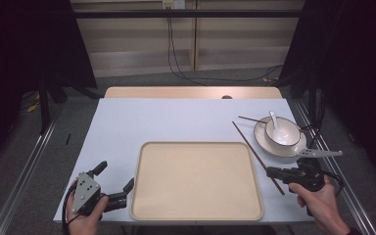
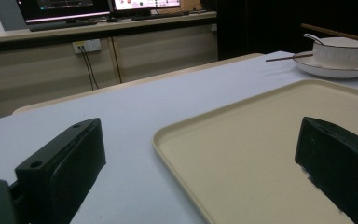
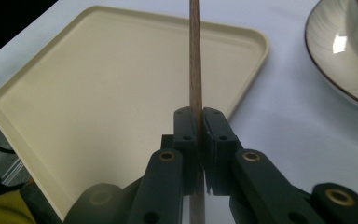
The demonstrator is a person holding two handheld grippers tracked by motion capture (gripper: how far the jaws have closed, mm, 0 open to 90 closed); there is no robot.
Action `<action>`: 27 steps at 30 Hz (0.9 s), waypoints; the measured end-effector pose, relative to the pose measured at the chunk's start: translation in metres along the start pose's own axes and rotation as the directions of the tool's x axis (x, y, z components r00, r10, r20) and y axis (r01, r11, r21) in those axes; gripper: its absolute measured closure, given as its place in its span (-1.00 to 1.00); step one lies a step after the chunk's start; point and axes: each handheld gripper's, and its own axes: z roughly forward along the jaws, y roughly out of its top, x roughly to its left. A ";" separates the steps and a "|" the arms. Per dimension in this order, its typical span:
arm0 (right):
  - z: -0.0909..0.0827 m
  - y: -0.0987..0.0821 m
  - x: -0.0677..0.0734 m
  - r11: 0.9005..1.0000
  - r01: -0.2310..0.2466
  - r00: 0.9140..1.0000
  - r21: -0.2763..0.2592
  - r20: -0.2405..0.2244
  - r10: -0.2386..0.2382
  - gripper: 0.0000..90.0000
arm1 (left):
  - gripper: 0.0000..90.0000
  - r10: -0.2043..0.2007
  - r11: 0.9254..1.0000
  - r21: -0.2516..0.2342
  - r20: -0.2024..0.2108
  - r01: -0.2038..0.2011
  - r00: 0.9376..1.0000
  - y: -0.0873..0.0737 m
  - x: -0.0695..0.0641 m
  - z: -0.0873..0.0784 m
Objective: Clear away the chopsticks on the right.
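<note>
My right tool [image 3: 199, 140] pinches the chopstick [image 3: 195, 56] near its end for lifting; left tool [image 1: 111, 182], jaws spread, waits at the tray's [image 1: 196, 215] nine o'clock.

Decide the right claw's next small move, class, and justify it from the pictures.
Probably lift the chopstick slightly. The right claw is shut on it, it lies low over the table beside the tray, and clearing that rim likely comes first.
</note>
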 end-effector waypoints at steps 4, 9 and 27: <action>0.010 -0.003 0.007 1.000 -0.024 1.000 0.010 -0.004 0.024 0.91 | -0.96 -0.006 1.000 0.006 0.001 0.006 1.000 -0.001 -0.003 -0.001; 0.024 -0.009 0.017 0.998 -0.044 0.999 0.047 -0.008 0.045 0.91 | -0.95 0.000 1.000 -0.013 0.000 0.000 1.000 0.000 -0.004 -0.005; 0.054 -0.018 0.027 0.981 -0.145 0.989 0.131 0.023 0.144 0.91 | -0.95 -0.002 1.000 -0.022 0.001 0.002 1.000 0.000 -0.002 -0.007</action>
